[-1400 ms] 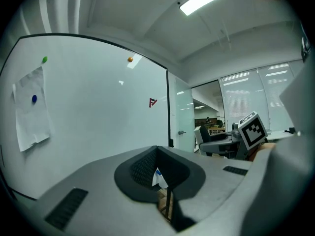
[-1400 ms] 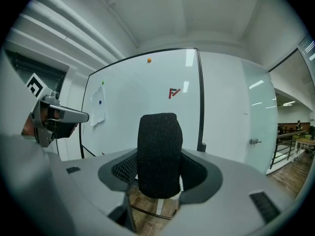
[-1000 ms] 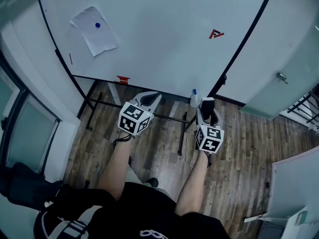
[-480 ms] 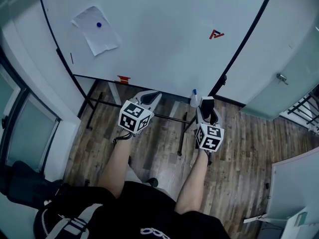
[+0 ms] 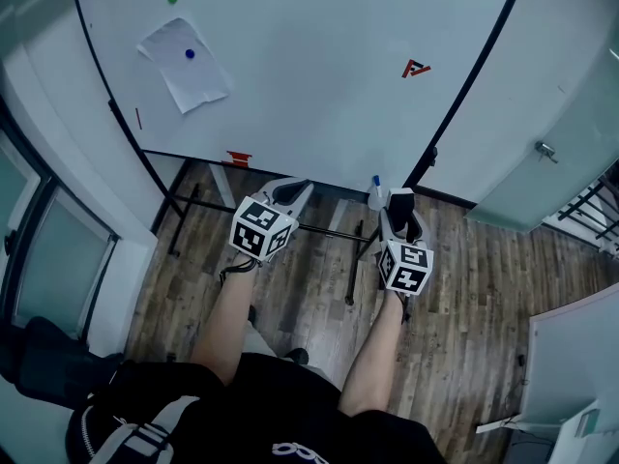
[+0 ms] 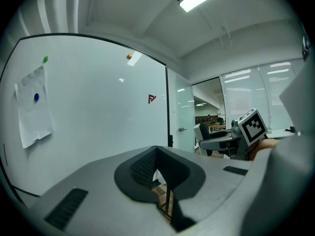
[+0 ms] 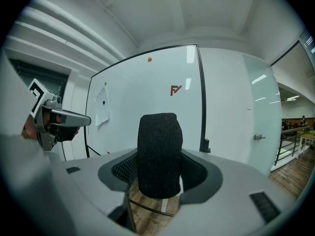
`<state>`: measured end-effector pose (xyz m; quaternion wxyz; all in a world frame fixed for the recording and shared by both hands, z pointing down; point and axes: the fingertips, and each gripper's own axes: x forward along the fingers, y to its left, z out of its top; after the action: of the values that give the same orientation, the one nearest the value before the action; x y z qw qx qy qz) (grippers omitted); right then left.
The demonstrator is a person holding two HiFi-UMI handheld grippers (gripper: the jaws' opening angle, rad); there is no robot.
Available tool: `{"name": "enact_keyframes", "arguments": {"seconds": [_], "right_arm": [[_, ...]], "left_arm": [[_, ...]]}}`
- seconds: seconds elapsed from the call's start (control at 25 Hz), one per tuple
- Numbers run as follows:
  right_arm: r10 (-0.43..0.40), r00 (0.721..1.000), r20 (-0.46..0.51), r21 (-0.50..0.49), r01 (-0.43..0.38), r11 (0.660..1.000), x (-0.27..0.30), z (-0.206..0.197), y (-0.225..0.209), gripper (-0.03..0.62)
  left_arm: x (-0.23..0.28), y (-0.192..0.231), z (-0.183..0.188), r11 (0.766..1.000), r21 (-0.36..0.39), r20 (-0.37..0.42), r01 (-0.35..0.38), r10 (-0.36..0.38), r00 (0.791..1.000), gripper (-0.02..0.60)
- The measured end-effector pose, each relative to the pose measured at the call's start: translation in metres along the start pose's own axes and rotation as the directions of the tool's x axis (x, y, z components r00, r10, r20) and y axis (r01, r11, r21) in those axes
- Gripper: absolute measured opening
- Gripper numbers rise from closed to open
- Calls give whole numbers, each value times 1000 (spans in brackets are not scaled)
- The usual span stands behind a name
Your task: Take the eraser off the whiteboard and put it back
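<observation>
Black felt eraser [image 7: 158,154] is off the whiteboard [image 5: 309,75] and clamped in my right gripper [image 5: 400,218]. In the right gripper view the pads press on its two sides and most of the block stands up above the jaws. The left gripper [image 6: 157,156] is clenched on nothing, with its pads meeting at the tips, and sits level beside the right one.

Both grippers are low, in front of the board's bottom edge and over the wood floor [image 5: 464,288]. The take-off half looks done, so the return to the board face is what remains.

Risks, as I judge them:
- The grip is low on a tall block. Pushing its upper part against the board could lever it round in the pads, so that an edge rather than the flat face meets the surface.
- If I release before the eraser sits flat and clings, it drops to the floor. I cannot tell from here how it attaches.
- A white bottle with a blue cap [image 5: 375,193] stands just beside my right gripper at the board's lower edge. A sideways swing on the way up could knock it off.
- The paper sheet [image 5: 184,64] pinned by a blue magnet [image 5: 189,53] is far left and well apart. I should keep the eraser to the bare middle so the sheet is not disturbed.
</observation>
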<state>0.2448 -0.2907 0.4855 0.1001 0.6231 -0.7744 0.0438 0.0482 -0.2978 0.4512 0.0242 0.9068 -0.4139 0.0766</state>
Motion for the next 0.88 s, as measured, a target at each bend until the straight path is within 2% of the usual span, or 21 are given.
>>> {"name": "enact_keyframes", "arguments": {"seconds": [0.88], "right_arm": [[-4,1000,-22,9,4,1000,-15,-13,1,253]], "left_arm": [[-12,-2,-12,999,-31,-7,-15,15,1000,20]]}}
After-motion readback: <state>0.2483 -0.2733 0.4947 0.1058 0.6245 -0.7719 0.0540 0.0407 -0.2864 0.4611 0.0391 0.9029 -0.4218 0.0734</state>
